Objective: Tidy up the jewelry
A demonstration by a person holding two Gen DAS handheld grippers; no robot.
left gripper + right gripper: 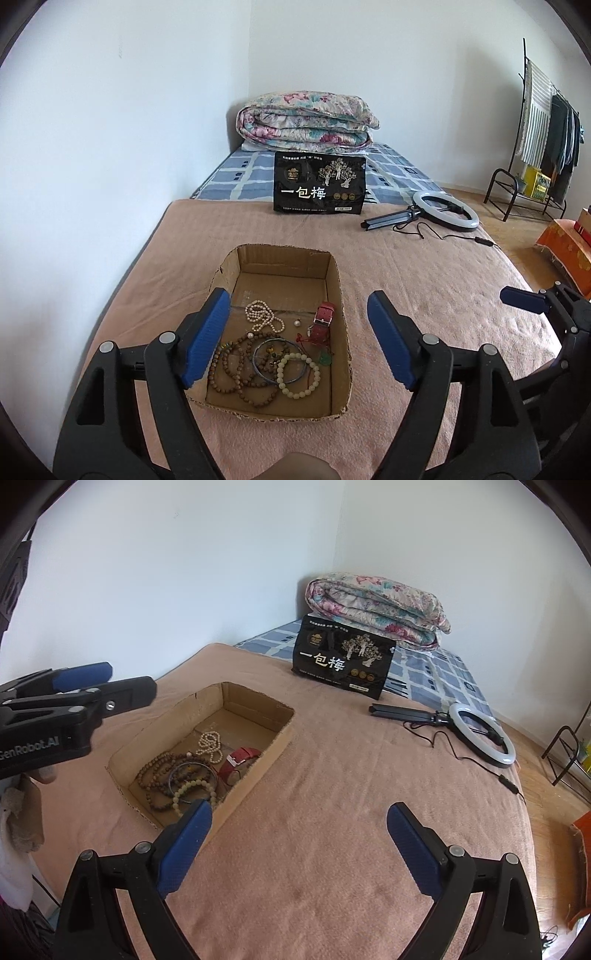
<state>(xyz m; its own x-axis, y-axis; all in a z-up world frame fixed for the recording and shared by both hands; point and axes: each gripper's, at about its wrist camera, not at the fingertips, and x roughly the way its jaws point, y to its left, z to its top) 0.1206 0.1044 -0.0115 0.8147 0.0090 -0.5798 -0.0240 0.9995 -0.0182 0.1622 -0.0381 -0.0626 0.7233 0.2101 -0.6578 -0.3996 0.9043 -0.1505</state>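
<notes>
A shallow cardboard box [334,266] lies on the pink blanket; it also shows in the right wrist view [258,771]. Inside lie a pearl necklace [260,315], brown wooden bead strings [236,369], a pale green bead bracelet [298,374], a thin blue bangle [279,360], a red-strap watch [322,323] and a small green pendant [325,357]. My left gripper [299,339] is open and empty, held above the box. My right gripper [299,845] is open and empty over the blanket, right of the box.
A black snack bag [319,182] stands behind the box. A ring light with tripod and cable [445,214] lies at the right. A folded floral quilt [306,118] sits at the bed's far end. A clothes rack [543,129] stands by the right wall.
</notes>
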